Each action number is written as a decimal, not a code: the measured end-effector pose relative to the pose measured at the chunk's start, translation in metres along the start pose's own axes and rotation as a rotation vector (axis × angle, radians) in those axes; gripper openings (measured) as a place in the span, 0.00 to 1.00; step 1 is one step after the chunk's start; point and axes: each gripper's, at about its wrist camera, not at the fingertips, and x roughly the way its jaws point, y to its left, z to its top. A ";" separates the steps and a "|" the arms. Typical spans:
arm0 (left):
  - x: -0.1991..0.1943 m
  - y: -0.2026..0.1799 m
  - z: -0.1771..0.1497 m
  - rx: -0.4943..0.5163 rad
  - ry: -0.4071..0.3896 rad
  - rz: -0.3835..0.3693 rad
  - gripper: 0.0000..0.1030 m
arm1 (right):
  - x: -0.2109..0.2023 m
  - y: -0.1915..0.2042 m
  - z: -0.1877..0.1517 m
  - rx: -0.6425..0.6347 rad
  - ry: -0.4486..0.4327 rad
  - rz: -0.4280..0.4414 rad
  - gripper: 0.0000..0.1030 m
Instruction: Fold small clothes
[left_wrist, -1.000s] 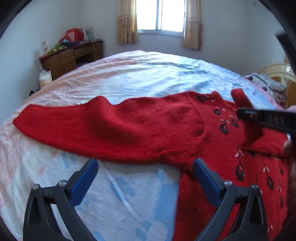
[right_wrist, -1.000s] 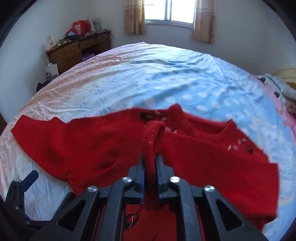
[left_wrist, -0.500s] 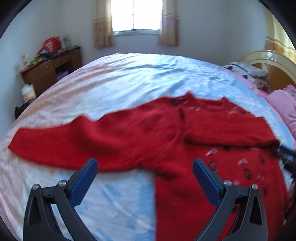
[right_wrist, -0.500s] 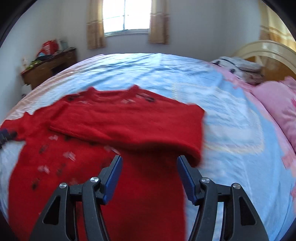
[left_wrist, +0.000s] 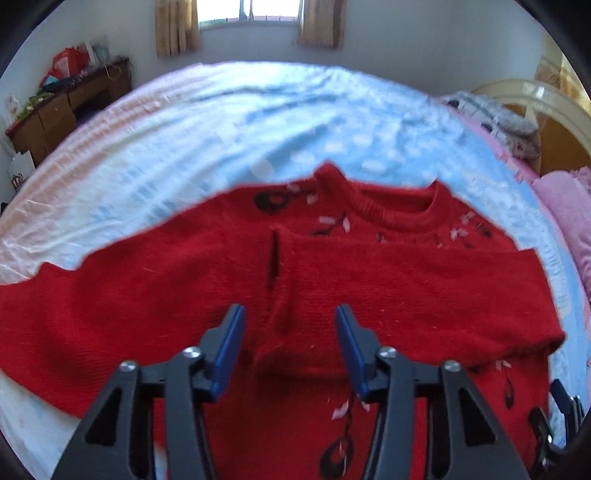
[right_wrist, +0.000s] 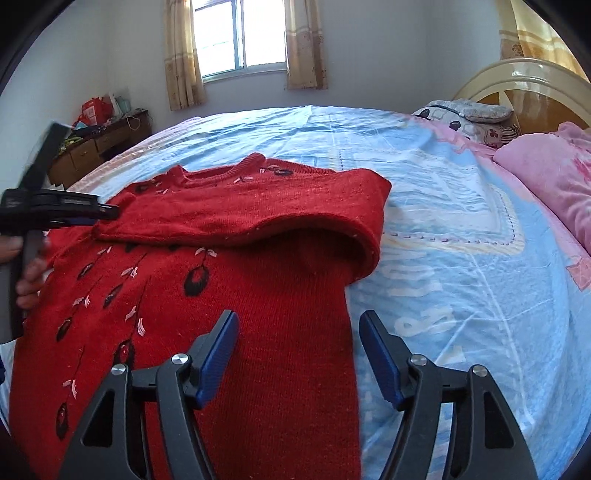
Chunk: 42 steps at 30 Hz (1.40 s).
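A red knit sweater (left_wrist: 369, 295) with black and pink embroidery lies flat on the bed (left_wrist: 258, 129). Its right sleeve (right_wrist: 240, 214) is folded across the chest; its left sleeve (left_wrist: 92, 314) still stretches out to the left. My left gripper (left_wrist: 290, 347) is open and empty, just above the cuff of the folded sleeve. My right gripper (right_wrist: 297, 354) is open and empty over the sweater's right side edge (right_wrist: 347, 332). The left gripper also shows in the right wrist view (right_wrist: 55, 210), held in a hand at the far left.
The bed has a blue and pink patterned sheet (right_wrist: 461, 240). Pink pillows (right_wrist: 546, 177) and a cream headboard (right_wrist: 517, 85) lie at the right. A wooden desk (left_wrist: 62, 107) with clutter stands by the left wall, under a curtained window (right_wrist: 240, 40).
My right gripper let go of the sleeve cuff after laying it across the chest and swung to the sweater's right side. My left gripper moved right, over the cuff, and narrowed its opening.
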 end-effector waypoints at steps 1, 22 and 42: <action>0.006 -0.002 0.000 -0.009 0.008 0.003 0.40 | 0.000 0.001 0.000 -0.003 0.001 -0.004 0.66; -0.067 0.050 -0.015 -0.083 -0.088 -0.079 0.09 | -0.002 -0.026 -0.002 0.140 -0.008 0.057 0.68; -0.049 0.078 -0.053 -0.155 -0.064 -0.052 0.15 | 0.003 -0.025 -0.005 0.124 0.011 0.057 0.75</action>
